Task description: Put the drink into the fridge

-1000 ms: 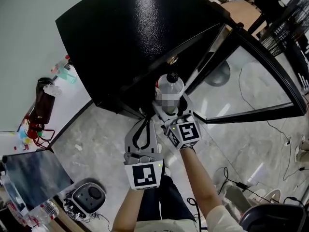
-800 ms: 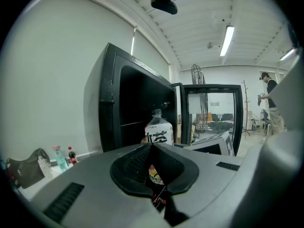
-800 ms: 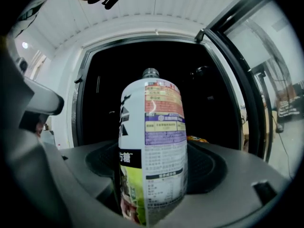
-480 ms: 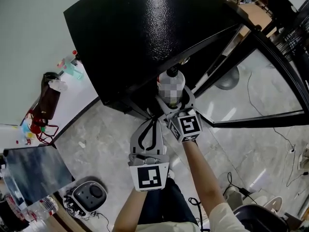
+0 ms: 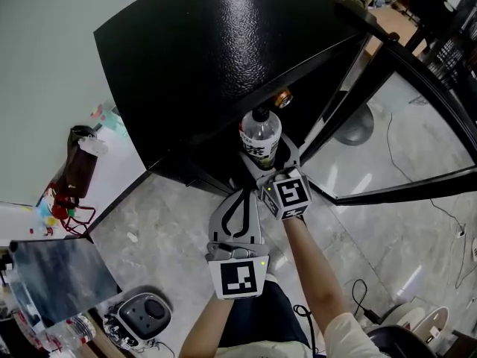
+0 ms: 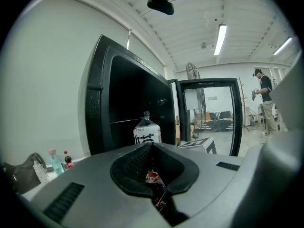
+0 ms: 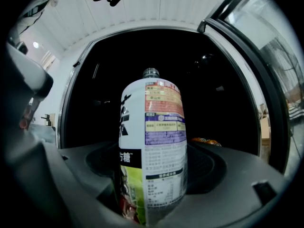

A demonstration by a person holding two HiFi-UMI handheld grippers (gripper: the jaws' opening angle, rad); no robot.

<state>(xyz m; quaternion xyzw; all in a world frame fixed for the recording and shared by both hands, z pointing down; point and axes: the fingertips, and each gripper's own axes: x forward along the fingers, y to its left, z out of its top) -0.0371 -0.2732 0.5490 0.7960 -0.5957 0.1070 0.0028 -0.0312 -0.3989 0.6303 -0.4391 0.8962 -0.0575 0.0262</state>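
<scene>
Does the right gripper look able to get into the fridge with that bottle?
Probably yes: the door stands wide open, and the dark inside of the fridge lies straight ahead of the bottle, nothing between.

**Drink bottle** (image 7: 152,151), label, right gripper view.
- Black band at the label's left edge: two white characters, the second 糖, the first unclear.
- Above the band: large black brush characters, cut by the bottle's curve, not legible.
- Red, yellow and purple panels of fine print: too small to read.

**Small bottle** (image 6: 68,161), red label: illegible.

**Left marker** (image 5: 240,276) on the cube of the left gripper (image 5: 238,196), and **right marker** (image 5: 291,195) on the cube of the right gripper (image 5: 262,155): black-and-white code squares, no letters.
</scene>
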